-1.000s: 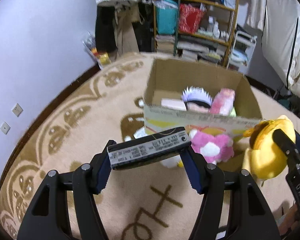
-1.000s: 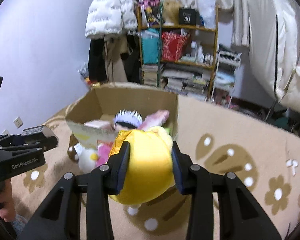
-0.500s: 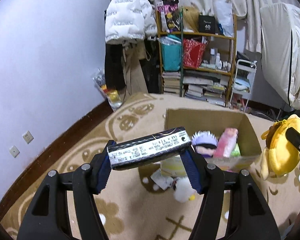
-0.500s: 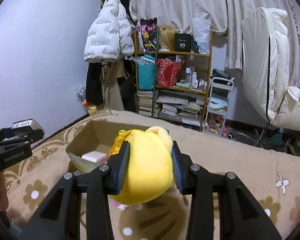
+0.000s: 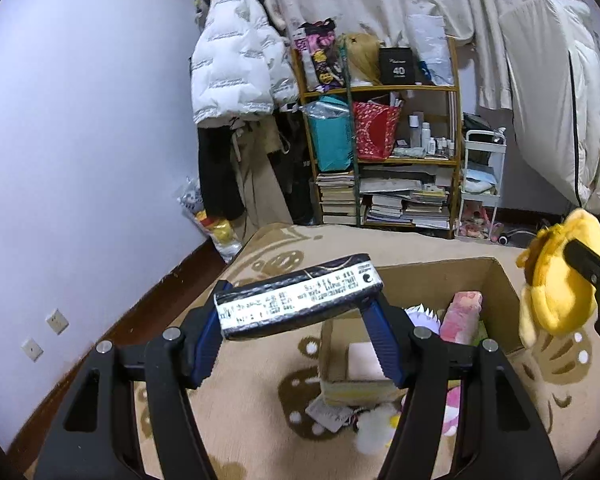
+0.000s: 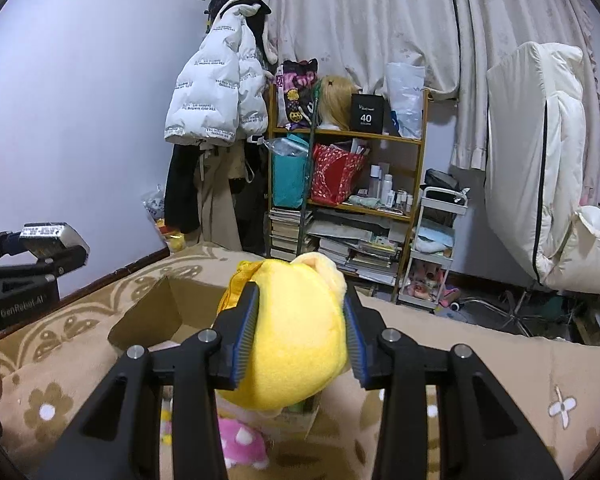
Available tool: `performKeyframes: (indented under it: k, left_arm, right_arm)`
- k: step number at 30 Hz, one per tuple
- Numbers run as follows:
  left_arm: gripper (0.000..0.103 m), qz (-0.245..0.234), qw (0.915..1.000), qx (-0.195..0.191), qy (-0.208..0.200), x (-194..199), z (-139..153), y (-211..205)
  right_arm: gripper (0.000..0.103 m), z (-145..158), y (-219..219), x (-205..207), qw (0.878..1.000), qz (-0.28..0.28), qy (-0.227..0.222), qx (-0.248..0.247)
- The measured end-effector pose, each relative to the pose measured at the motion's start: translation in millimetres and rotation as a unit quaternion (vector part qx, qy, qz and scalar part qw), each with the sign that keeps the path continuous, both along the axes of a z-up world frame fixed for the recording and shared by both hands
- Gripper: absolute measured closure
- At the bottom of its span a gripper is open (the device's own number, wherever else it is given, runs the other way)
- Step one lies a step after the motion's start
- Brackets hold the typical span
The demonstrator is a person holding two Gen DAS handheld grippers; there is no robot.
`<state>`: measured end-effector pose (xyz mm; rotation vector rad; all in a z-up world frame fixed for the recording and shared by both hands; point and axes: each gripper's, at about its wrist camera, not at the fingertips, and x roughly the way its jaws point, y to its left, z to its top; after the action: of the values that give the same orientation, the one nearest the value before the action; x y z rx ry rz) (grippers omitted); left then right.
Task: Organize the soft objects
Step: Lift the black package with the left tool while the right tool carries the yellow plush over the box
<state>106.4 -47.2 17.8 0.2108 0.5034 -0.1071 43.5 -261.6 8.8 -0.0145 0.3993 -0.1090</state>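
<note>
Left gripper (image 5: 298, 322) is clamped on a flat dark rectangular pack with a white printed label (image 5: 298, 300), held crosswise between the blue pads, tilted with its right end higher, up in the air over the near-left corner of the box. Same pack and gripper show at far left in the right wrist view (image 6: 54, 236).

Right gripper (image 6: 300, 334) is clenched on a round yellow plush toy (image 6: 296, 340); pads press into both sides and the plush bulges out between them. It hangs above the open brown cardboard box (image 5: 500, 276), at the box's right side in the left wrist view (image 5: 556, 284).

Box sits on a beige carpet with brown floral pattern (image 5: 252, 384). Inside it: a pink plush (image 5: 460, 312), a white-and-purple spiky-haired plush (image 5: 420, 314), a pale pink flat block (image 5: 364, 360).

On the carpet against the near wall of the box: a pink-and-white plush (image 6: 240, 440) and a white fluffy toy (image 5: 374, 428), with a paper tag (image 5: 328, 416) beside them.

Far side: wooden shelf with books and bags (image 6: 352, 208), white puffer jacket (image 6: 216, 96) hanging to its left.
</note>
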Motion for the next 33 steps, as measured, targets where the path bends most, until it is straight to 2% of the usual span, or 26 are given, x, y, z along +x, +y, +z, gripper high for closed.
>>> performKeyframes:
  k: [3, 7, 12, 14, 17, 22, 28, 33]
  left_arm:
    - [0.039, -0.012, 0.9998, 0.015, -0.005, 5.3, -6.2, -9.6]
    - [0.039, -0.012, 0.9999, 0.010, 0.005, 13.6, -14.1, -14.2]
    - [0.039, -0.013, 0.9997, -0.002, 0.022, 28.1, -24.0, -17.3]
    - [0.039, -0.016, 0.9995, 0.007, 0.026, 32.7, -30.5, -20.2]
    - [0.039, -0.021, 0.9991, 0.023, 0.029, 38.9, -40.7, -25.0]
    - [0.038, -0.032, 0.9985, 0.014, 0.042, 44.5, -49.4, -29.7]
    - [0.038, -0.046, 0.9963, 0.014, 0.072, 51.0, -62.8, -36.5]
    - [0.038, -0.054, 0.9947, 0.003, 0.088, 52.9, -66.8, -40.5]
  right_arm:
    - [0.061, -2.7, -2.3, 8.1, 1.000, 0.003, -0.005, 0.002]
    - [0.060, -9.8, -3.4, 17.4, 1.000, 0.013, -0.004, 0.000]
    - [0.060, -20.3, -7.5, 30.9, 0.999, 0.039, 0.007, 0.031]
    - [0.060, -25.6, -8.2, 34.8, 0.999, 0.039, 0.014, 0.036]
    - [0.059, -29.7, -15.3, 38.8, 0.996, 0.049, 0.019, 0.073]
    - [0.059, -36.1, -17.1, 43.7, 0.997, 0.042, 0.019, 0.069]
    - [0.057, -46.8, -24.1, 52.7, 0.991, 0.053, 0.043, 0.118]
    - [0.054, -62.8, -20.7, 58.5, 0.988, 0.057, 0.075, 0.121]
